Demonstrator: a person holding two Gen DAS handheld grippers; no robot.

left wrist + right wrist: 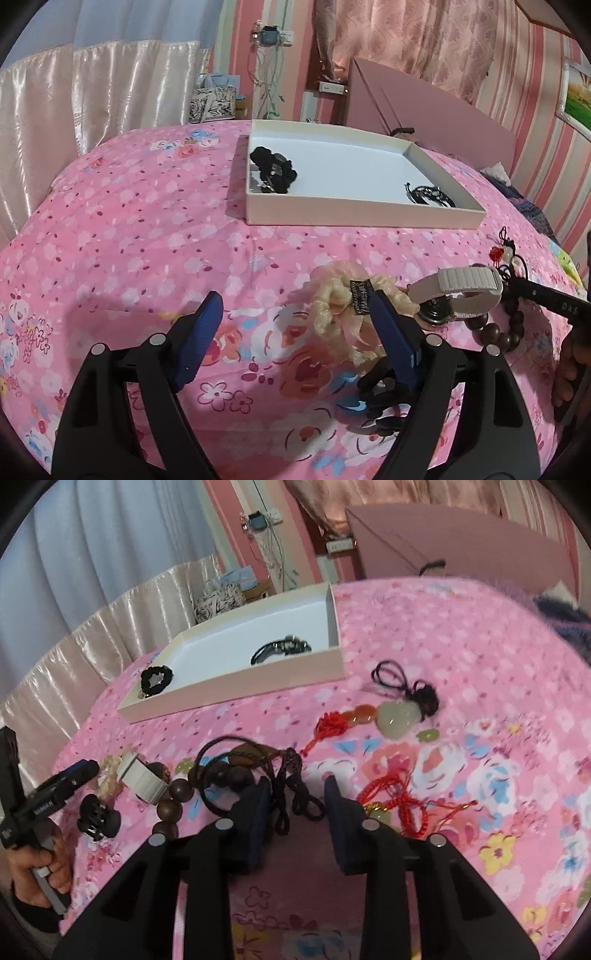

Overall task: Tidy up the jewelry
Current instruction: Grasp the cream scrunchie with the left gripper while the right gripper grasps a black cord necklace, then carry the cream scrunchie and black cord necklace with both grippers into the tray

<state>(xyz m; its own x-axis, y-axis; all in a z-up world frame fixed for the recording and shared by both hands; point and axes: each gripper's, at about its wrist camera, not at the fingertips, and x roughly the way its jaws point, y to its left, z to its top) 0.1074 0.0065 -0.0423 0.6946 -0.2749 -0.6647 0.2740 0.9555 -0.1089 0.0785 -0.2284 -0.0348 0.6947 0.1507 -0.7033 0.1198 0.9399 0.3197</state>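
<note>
A pink floral bedspread (129, 229) fills the lower frame, satin curtains (92, 85) hang upper left, a pink headboard (424, 107) stands upper right, patterned gift bags (212, 103) sit between them.

right gripper (554, 301) body: white letters "DAS", rest cut off
scrunchie (343, 299) black tag: print, unreadable
left gripper (55, 794) label: too blurred

The bedspread (129, 229) is bright pink with a scatter of white, red and blue flowers. The shallow box (362, 212) is cream outside and white inside; a black scrunchie (273, 168) lies in it. The near scrunchie (343, 306) is pale gold, the beads (495, 330) dark brown, the pendant (400, 714) pale green on black cord. Both tools have blue pads (205, 332).
</note>
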